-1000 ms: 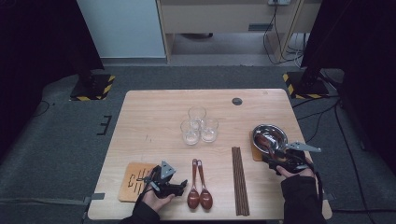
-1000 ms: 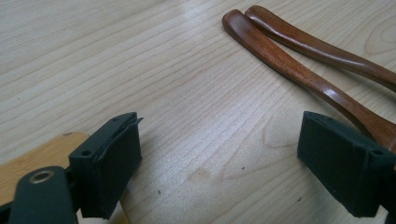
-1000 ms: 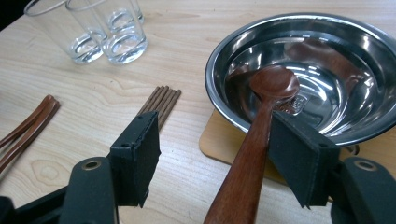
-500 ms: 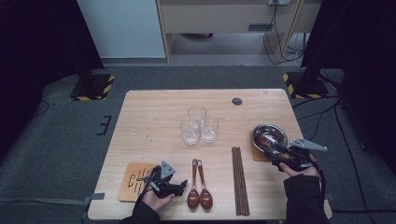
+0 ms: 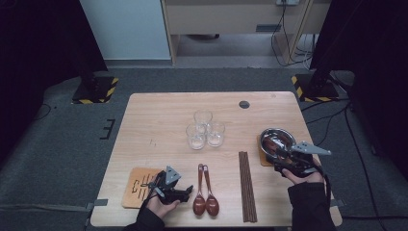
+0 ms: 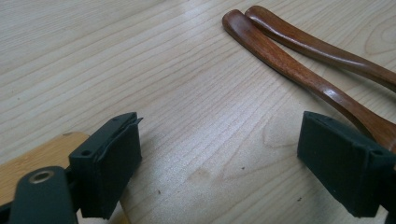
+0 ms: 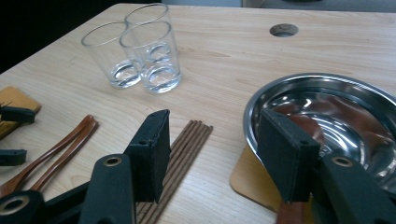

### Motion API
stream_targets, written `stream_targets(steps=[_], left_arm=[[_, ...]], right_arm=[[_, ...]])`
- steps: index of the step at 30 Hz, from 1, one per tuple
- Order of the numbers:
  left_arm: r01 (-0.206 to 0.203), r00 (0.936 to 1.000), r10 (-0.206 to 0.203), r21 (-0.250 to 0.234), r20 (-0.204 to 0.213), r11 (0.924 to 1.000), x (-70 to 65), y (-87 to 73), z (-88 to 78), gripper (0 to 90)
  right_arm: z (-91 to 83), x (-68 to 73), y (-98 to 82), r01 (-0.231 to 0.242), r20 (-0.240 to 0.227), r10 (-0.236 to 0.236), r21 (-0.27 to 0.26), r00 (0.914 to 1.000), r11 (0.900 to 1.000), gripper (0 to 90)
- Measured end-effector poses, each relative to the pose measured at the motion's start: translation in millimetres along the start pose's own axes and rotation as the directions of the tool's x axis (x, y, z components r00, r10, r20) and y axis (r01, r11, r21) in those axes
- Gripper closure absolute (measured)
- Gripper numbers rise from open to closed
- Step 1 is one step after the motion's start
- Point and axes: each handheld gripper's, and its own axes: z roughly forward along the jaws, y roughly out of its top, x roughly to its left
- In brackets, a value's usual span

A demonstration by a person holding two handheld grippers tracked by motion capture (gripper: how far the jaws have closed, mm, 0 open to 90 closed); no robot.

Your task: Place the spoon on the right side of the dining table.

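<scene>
Steel bowl (image 7: 327, 116) sits on its mat (image 7: 250, 179) just right of the right gripper (image 7: 219, 154), whose empty jaws have been narrowing beside its rim, likely after release; left gripper (image 6: 219, 172) waits open, spoons (image 6: 303, 60) just beyond its right jaw

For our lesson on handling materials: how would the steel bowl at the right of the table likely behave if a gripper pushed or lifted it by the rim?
The steel bowl looks thin and shiny, so probably light and slippery under the pads. It sits on a wooden mat, so a push may slide it off. Lifted by one rim, its shallow rounded form would likely tilt.
</scene>
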Motion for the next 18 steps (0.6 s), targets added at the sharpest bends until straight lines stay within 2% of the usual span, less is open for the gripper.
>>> stream_targets(steps=[8, 13, 18], left_arm=[[0.000, 1.0000, 0.000, 0.000, 0.000, 1.0000, 0.0, 0.0, 0.0, 12.4], [0.000, 1.0000, 0.000, 0.000, 0.000, 1.0000, 0.0, 0.0, 0.0, 12.4], [0.000, 1.0000, 0.000, 0.000, 0.000, 1.0000, 0.0, 0.0, 0.0, 12.4]], right_arm=[[6.0, 12.4, -0.3, 0.015, -0.009, -0.015, 0.019, 0.9999, 1.000, 45.9], [13.1, 23.5, -2.5, 0.039, -0.015, -0.038, 0.054, 0.9992, 0.998, 45.5], [18.5, 30.0, -6.9, 0.040, -0.003, -0.040, 0.072, 0.9992, 0.997, 46.0]])
